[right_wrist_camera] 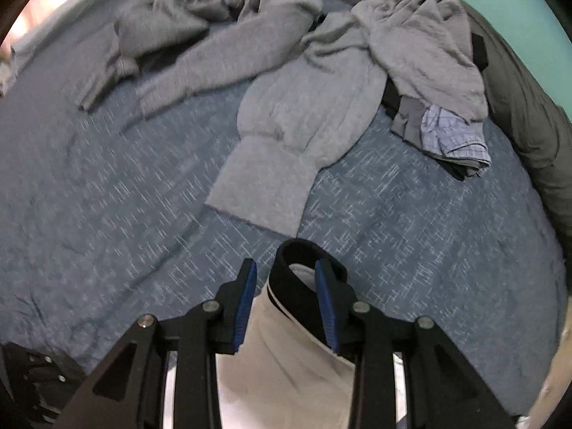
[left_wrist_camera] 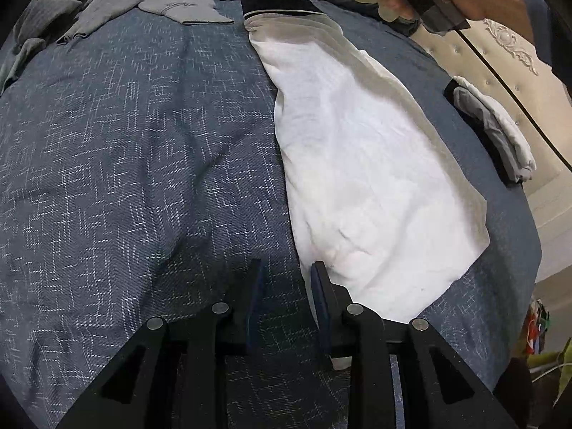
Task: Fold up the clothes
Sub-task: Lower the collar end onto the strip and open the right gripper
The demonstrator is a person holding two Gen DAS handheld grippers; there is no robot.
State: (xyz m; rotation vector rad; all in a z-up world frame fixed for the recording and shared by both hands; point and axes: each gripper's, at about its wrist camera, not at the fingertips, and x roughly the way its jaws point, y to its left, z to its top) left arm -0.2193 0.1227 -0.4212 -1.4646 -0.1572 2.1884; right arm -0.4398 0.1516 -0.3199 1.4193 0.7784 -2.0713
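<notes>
the bed cover [left_wrist_camera: 125,150] is blue-grey with a white crosshatch fleck. right of the left tongs [left_wrist_camera: 286,300] lies a white garment [left_wrist_camera: 357,164] with a black cuff [right_wrist_camera: 304,271]. beyond the right tongs [right_wrist_camera: 286,293], grey sweaters [right_wrist_camera: 293,125] and pale blue checked cloth [right_wrist_camera: 450,132].

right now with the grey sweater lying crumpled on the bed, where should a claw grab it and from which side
Probably the ribbed hem of the grey sweater. It lies flat on the blue bedspread with its raw edge facing the right claw, clear of the heap behind. Come from above on the near side, one finger sliding under that edge. The bunched body and sleeves would drag other clothes.
</notes>
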